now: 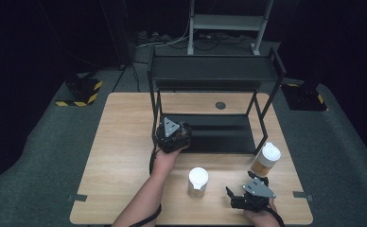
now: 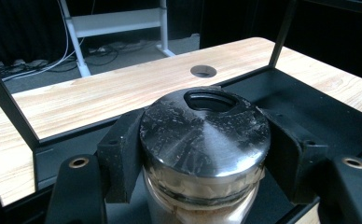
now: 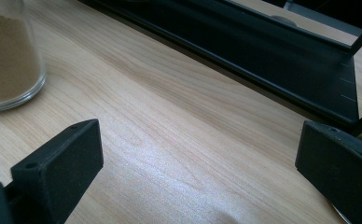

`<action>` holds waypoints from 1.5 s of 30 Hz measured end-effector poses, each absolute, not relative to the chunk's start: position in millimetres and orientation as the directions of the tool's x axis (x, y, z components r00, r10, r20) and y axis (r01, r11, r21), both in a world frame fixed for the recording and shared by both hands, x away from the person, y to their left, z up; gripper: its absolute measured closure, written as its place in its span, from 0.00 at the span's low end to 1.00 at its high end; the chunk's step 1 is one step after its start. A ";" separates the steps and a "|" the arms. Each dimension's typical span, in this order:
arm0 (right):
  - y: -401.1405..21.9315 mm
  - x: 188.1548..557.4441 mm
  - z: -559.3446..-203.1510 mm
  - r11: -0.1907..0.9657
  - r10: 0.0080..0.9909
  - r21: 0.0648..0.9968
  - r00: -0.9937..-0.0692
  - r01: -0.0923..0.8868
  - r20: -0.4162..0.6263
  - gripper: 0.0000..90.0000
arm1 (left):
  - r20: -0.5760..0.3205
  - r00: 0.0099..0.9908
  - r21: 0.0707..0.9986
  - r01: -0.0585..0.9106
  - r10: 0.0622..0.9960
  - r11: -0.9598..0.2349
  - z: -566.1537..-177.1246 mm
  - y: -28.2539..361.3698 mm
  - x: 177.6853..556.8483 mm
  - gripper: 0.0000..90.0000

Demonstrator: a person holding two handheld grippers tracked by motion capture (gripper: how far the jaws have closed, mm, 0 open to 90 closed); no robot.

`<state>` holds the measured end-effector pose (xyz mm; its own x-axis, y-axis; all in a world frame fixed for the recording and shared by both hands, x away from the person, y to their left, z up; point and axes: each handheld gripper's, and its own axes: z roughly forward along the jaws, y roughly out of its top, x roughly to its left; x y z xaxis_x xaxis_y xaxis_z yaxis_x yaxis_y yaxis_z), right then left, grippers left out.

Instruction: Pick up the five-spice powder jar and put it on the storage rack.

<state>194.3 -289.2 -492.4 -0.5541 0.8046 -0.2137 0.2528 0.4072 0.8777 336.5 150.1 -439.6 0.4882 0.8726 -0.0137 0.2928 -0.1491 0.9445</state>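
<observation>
Here, the left claw (image 2: 202, 154) is closed on a glass jar (image 2: 202, 205) with a dark metal lid (image 2: 205, 133); the two black jaws are pressed against the lid's sides, one on each flank, and the jar is gripped just below its top. A pale granular filling is seen through the glass under the lid. In the high view the left claw (image 1: 173, 135) is seen at the near left corner of a black two-tier rack (image 1: 214, 71), and the jar is held over the edge of the rack's lower shelf (image 2: 309, 107), with the wooden worktop (image 2: 100, 98) stretching beyond the claw.

The right claw (image 3: 198, 168) is held wide open with nothing between its jaws, only bare worktop lying under the gap. In the high view the right claw (image 1: 240, 191) is seen near the worktop's front edge. A white-lidded jar (image 1: 197, 182) of brown powder stands just to that claw's left, apart from it. A second white-lidded jar (image 1: 266, 160) stands ahead of that claw, close beside the rack's near right leg; whether it touches the leg cannot be told.
</observation>
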 end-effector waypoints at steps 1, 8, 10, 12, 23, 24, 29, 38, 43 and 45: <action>-289.1 194.3 -492.5 0.408 0.804 0.878 -0.554 0.252 -0.214 0.00 | -0.012 0.489 0.944 0.293 0.872 -0.152 -439.1 149.8 336.6 0.39; -289.2 194.1 -492.6 0.407 0.805 0.878 -0.554 0.252 -0.215 0.00 | -0.012 0.483 0.941 0.301 0.875 -0.153 -441.3 149.3 337.6 0.39; -289.3 194.1 -492.6 0.407 0.804 0.878 -0.554 0.252 -0.214 0.00 | -0.012 0.483 0.940 0.305 0.875 -0.155 -441.9 149.2 337.8 0.39; -289.3 194.1 -492.6 0.407 0.804 0.878 -0.554 0.251 -0.214 0.00 | -0.012 0.483 0.939 0.306 0.876 -0.156 -442.6 149.1 337.9 0.39; -289.4 194.0 -492.7 0.406 0.805 0.879 -0.553 0.251 -0.214 0.00 | -0.005 0.489 0.936 0.309 0.872 -0.168 -444.5 147.4 338.8 0.39; -289.4 194.0 -492.7 0.406 0.805 0.879 -0.553 0.251 -0.214 0.00 | -0.005 0.489 0.936 0.309 0.872 -0.168 -444.5 147.4 338.8 0.38; -289.1 193.8 -492.7 0.407 0.805 0.878 -0.553 0.252 -0.214 0.00 | -0.002 0.488 0.934 0.312 0.873 -0.172 -443.2 147.4 337.8 0.38; -288.9 193.6 -492.9 0.408 0.805 0.878 -0.552 0.250 -0.217 0.00 | -0.005 0.486 0.932 0.318 0.874 -0.171 -442.0 147.8 338.0 0.38; -289.1 193.6 -492.8 0.406 0.806 0.879 -0.552 0.251 -0.215 0.00 | 0.000 0.489 0.929 0.323 0.872 -0.181 -440.1 146.1 340.2 0.38; -289.2 193.7 -492.8 0.406 0.806 0.879 -0.552 0.251 -0.214 0.00 | -0.004 0.488 0.929 0.324 0.873 -0.176 -440.4 146.0 340.2 0.38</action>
